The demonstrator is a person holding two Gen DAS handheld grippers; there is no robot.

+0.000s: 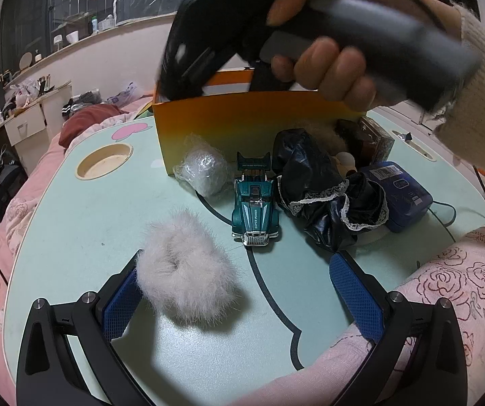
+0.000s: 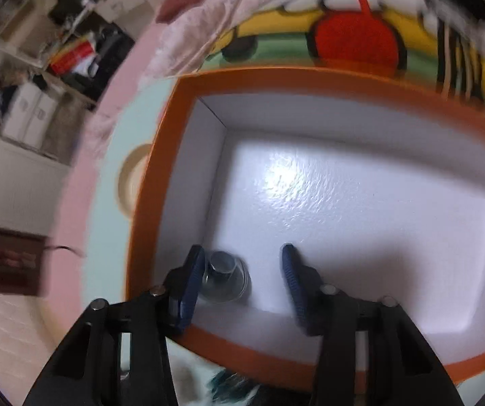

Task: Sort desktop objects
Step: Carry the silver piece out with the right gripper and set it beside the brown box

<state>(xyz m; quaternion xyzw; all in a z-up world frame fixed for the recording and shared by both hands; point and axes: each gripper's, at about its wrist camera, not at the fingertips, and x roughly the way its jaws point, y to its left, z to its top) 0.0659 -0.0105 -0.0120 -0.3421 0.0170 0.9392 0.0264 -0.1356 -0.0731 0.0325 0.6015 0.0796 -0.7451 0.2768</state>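
Box (image 2: pixel 181 182), orange rim, white inside; small clear object (image 2: pixel 223 279) within.

Count, left wrist view, clock positions taken from the toy car:
- 1 toy car (image 1: pixel 256 209), teal
- 1 fluffy scrunchie (image 1: pixel 183 270), grey-white, at 8 o'clock
- 1 plastic-wrapped ball (image 1: pixel 203 169) at 10 o'clock
- 1 orange box (image 1: pixel 239 125) at 12 o'clock
- 1 black lace-trimmed cloth (image 1: pixel 323 199) at 3 o'clock
- 1 blue case (image 1: pixel 401 196) further out at 3 o'clock
- 1 dark patterned box (image 1: pixel 371 138) at 2 o'clock
- 1 round cup hole (image 1: pixel 104 164) in the table (image 1: pixel 83 223), at 10 o'clock
- 2 grippers

Right wrist view, inside the box: 1 small clear jar (image 2: pixel 223 279) at 7 o'clock of the floor. Nothing else countable; edges blurred.
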